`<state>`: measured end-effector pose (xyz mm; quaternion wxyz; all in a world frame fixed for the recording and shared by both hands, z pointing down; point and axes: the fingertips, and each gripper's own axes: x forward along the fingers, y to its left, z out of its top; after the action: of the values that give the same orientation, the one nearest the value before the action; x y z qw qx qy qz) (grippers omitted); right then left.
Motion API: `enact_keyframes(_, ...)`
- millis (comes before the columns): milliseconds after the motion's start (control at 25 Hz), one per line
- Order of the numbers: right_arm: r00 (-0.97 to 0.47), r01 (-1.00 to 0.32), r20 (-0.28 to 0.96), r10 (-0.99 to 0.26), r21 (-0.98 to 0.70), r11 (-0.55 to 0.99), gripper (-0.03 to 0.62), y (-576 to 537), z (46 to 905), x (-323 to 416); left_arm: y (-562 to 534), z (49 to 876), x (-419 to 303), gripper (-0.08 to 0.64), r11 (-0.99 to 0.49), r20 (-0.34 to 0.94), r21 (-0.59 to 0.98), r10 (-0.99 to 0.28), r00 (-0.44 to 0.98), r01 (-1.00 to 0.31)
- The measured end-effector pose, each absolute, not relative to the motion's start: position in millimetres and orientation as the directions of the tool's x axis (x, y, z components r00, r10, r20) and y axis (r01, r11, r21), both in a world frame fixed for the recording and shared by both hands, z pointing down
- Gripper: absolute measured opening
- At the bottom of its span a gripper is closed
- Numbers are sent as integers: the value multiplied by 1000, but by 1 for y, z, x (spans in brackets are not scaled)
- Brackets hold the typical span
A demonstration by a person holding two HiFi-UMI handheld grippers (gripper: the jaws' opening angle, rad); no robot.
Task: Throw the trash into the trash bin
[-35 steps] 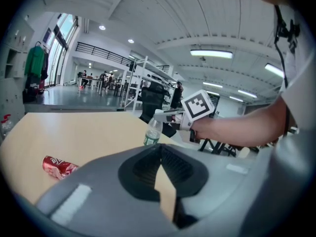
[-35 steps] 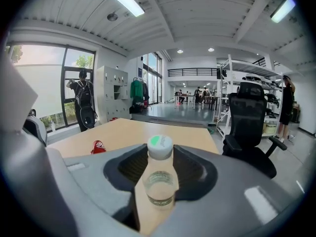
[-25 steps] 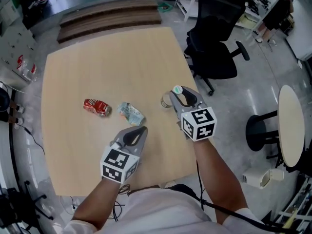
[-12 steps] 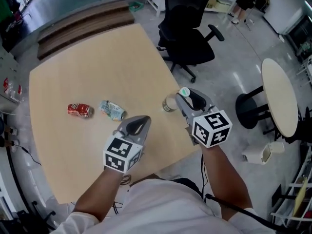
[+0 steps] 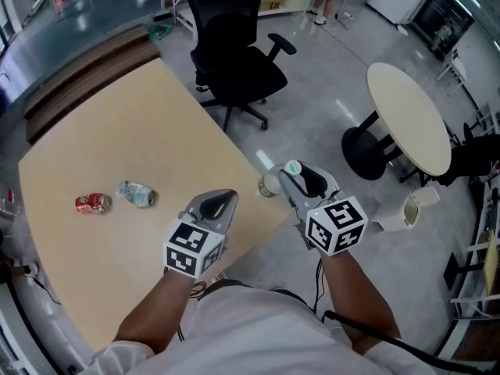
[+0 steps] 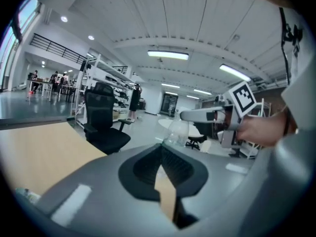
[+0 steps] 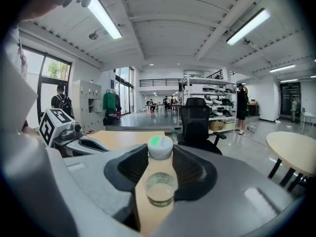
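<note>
Table (image 5: 94,139) holds two leftovers: one red can (image 5: 92,203), one crushed plastic piece (image 5: 137,194). Your right gripper (image 5: 287,174) pinches the single clear bottle (image 5: 269,184) past the table edge, over floor, likely for carrying to a bin. Your left gripper (image 5: 224,199): jaws pressed together, empty, idle

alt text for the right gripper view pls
The right tongs clamp a small clear bottle with a white, green-topped cap, seen in front of a wooden table. A black office chair stands beyond it in a large open workspace, and the left tongs show at the left.
</note>
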<state>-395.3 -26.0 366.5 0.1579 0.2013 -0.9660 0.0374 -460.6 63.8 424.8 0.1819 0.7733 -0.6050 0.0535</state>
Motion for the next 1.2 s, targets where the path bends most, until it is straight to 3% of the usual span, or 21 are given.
enact_keyframes(1200, -561, -816, 265, -784, -16, 578, 153, 15, 365, 50, 21, 405, -106, 8, -628, 313, 167, -698, 644, -760)
